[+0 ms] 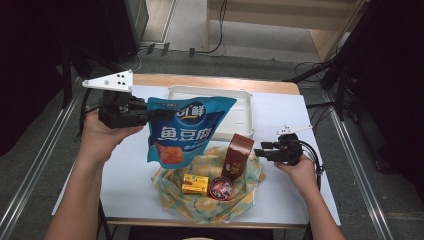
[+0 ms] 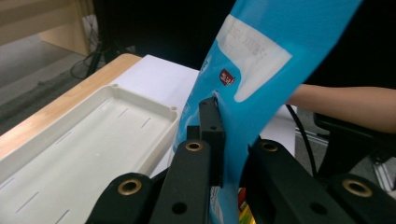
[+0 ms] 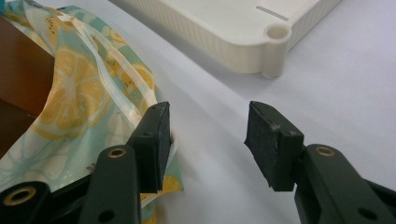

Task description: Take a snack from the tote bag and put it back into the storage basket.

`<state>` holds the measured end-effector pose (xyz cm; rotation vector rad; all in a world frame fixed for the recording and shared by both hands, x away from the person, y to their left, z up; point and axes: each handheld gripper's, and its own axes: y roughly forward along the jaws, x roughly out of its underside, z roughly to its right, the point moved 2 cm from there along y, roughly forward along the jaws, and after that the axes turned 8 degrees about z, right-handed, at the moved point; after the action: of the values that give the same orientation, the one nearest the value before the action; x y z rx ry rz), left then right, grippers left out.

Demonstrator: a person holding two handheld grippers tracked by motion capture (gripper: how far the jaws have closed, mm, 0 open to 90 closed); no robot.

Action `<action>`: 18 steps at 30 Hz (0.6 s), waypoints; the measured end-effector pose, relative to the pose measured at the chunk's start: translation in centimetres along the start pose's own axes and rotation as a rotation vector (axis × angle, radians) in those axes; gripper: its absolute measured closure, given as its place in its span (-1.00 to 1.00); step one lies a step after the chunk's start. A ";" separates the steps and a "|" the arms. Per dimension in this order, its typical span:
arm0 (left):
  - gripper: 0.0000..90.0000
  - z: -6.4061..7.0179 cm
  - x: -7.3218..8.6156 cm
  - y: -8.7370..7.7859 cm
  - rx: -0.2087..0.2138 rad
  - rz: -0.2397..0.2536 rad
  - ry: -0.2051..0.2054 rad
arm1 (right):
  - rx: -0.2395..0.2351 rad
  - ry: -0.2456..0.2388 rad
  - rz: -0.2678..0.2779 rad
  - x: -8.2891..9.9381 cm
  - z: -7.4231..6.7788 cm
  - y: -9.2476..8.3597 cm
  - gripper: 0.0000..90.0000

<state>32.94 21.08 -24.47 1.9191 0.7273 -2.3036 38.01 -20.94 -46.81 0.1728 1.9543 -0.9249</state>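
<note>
High view: the left gripper (image 1: 145,111) pinches the top edge of a blue snack bag (image 1: 186,131) and holds it in the air above the white table (image 1: 125,185), in front of the white tray (image 1: 240,102). Below the bag lies a lemon-print cloth (image 1: 210,205) bearing a brown box (image 1: 238,155), a yellow box (image 1: 195,184) and a round tin (image 1: 221,188). The right gripper (image 1: 260,150) rests beside the brown box, its 2 jaws apart with nothing between them.
</note>
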 end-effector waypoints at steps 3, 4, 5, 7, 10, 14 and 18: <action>0.98 -0.3 0.0 -0.3 -0.007 0.015 -0.012 | -0.008 -0.003 0.005 -0.1 -0.1 0.0 0.13; 0.98 -0.4 0.0 -0.5 -0.015 0.017 -0.014 | -0.012 -0.012 0.009 -0.1 -0.1 0.0 0.13; 0.98 -0.4 0.1 -0.6 -0.015 0.017 -0.015 | -0.015 -0.014 0.017 -0.2 -0.3 0.0 0.13; 0.98 -0.6 0.2 -0.9 -0.028 0.020 -0.019 | -0.025 -0.010 0.029 -0.2 -0.4 -0.1 0.13; 0.98 -1.0 0.3 -1.4 -0.051 0.021 -0.025 | -0.034 -0.014 0.040 -0.3 -0.4 -0.1 0.13; 0.98 -1.5 0.8 -1.9 -0.092 0.015 -0.014 | -0.040 -0.017 0.042 -0.3 -0.5 -0.1 0.14; 0.98 -2.2 1.2 -2.2 -0.117 0.008 -0.037 | -0.047 -0.025 0.061 -0.5 -0.6 -0.1 0.14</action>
<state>33.91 24.15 -25.19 1.8220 0.8285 -2.2314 37.82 -20.52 -46.15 0.1922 1.9355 -0.8374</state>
